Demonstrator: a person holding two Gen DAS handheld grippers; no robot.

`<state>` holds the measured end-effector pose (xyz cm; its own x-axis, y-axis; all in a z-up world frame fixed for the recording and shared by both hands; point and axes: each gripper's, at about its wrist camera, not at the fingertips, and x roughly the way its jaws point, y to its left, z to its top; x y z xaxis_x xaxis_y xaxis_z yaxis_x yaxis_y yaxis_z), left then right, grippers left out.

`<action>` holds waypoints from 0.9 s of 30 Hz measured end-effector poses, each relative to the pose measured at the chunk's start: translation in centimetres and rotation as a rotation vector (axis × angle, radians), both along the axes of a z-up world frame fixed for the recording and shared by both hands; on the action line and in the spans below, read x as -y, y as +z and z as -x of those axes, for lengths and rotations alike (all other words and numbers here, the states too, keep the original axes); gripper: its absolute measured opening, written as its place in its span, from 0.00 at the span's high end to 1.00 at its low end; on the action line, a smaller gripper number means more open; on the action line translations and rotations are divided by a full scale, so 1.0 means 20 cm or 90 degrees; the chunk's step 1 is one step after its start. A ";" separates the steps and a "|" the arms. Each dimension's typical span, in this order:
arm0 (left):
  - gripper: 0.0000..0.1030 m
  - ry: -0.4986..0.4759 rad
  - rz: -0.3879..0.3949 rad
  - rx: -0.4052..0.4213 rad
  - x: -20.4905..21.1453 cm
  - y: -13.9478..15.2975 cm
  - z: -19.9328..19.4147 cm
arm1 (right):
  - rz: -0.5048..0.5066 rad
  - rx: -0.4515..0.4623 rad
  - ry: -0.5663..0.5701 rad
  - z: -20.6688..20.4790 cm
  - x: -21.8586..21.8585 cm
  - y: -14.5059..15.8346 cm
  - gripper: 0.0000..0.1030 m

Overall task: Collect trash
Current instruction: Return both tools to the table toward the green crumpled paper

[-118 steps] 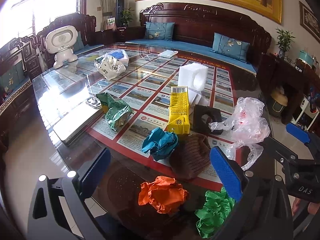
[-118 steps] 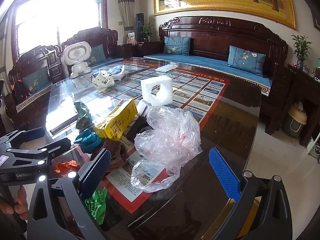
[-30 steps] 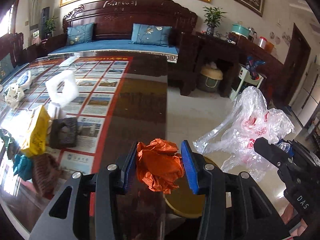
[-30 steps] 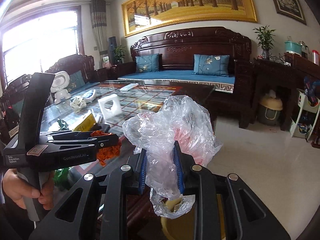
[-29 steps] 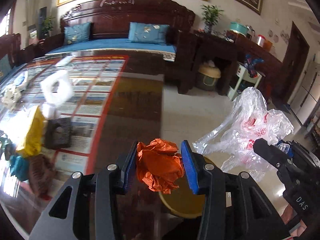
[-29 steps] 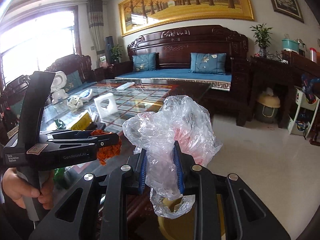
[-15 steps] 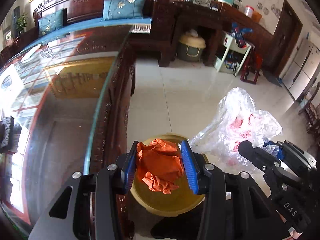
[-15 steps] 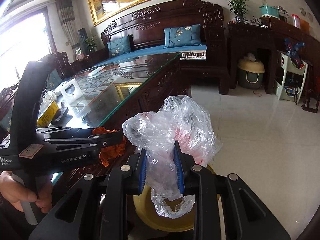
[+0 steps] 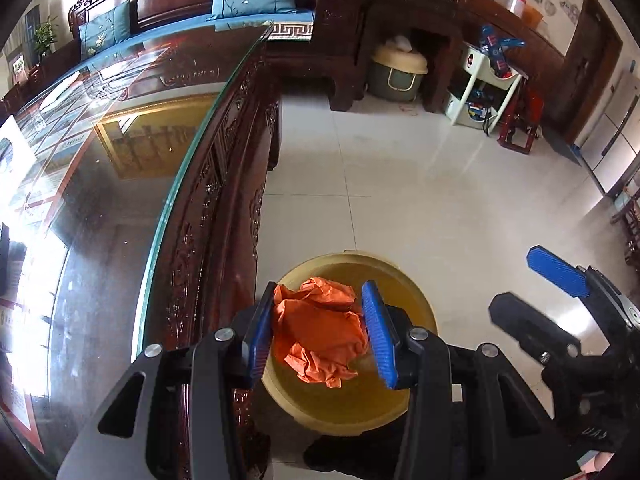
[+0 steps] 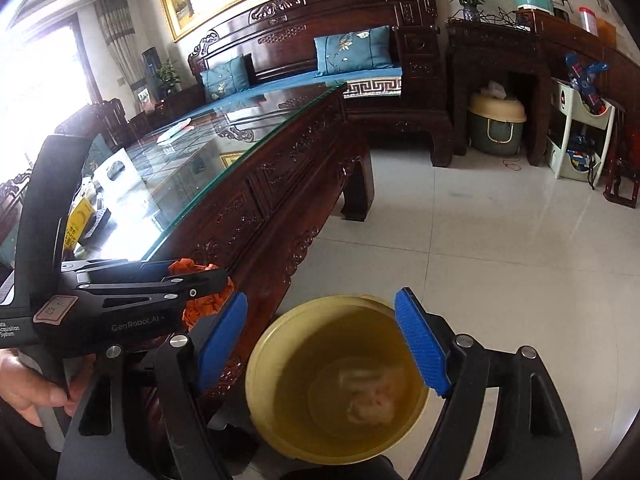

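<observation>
Bin [image 10: 256, 384] beside table edge [image 9: 188, 184], open floor [image 9: 440, 184] rightward

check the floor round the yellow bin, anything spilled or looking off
Nothing stands out. The tiled floor around the yellow bin shows no dropped trash, and the bin stands upright beside the table. The orange paper ball is clamped in the left hand-held gripper over the bin; the right hand-held gripper is opening, with nothing between its jaws.

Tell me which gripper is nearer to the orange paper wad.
Left. The left gripper is clamped on the orange paper wad above the yellow bin; the right gripper, jaws opening and empty, hovers beside it.
</observation>
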<state>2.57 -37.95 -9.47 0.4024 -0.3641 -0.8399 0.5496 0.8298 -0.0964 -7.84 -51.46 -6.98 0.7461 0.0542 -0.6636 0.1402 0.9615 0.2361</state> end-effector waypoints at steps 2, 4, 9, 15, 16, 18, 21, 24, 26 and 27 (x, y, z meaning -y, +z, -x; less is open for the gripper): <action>0.58 -0.002 -0.002 -0.006 0.01 -0.02 -0.01 | 0.002 -0.002 -0.009 0.00 0.01 -0.01 0.27; 0.58 -0.008 -0.002 -0.012 0.02 -0.03 -0.01 | 0.006 -0.003 -0.021 0.01 0.02 -0.01 0.26; 0.57 -0.025 0.001 -0.011 0.05 -0.03 -0.01 | 0.012 -0.003 -0.040 0.02 0.05 -0.01 0.23; 0.46 -0.052 0.011 -0.005 0.07 0.00 0.02 | 0.076 -0.003 -0.072 0.04 0.04 0.00 0.10; 0.39 -0.057 0.012 0.000 0.08 0.01 0.03 | 0.073 -0.003 -0.075 0.04 0.05 0.00 0.10; 0.36 -0.063 0.011 0.009 0.09 0.02 0.04 | 0.070 -0.002 -0.084 0.05 0.06 0.00 0.10; 0.21 -0.059 0.011 0.020 0.09 0.04 0.05 | 0.064 0.003 -0.096 0.07 0.09 0.00 0.10; 0.20 -0.060 0.015 0.022 0.08 0.05 0.07 | 0.066 0.008 -0.101 0.09 0.09 0.02 0.10; 0.20 -0.057 0.013 0.025 0.08 0.06 0.07 | 0.066 0.013 -0.099 0.10 0.09 0.03 0.10; 0.20 -0.055 0.010 0.027 0.07 0.06 0.07 | 0.067 0.016 -0.097 0.10 0.08 0.03 0.10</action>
<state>1.07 -39.31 -8.34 0.4044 -0.4124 -0.8164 0.6232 0.7775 -0.0841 -9.88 -53.07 -6.31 0.7568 -0.1295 -0.6407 0.2817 0.9491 0.1410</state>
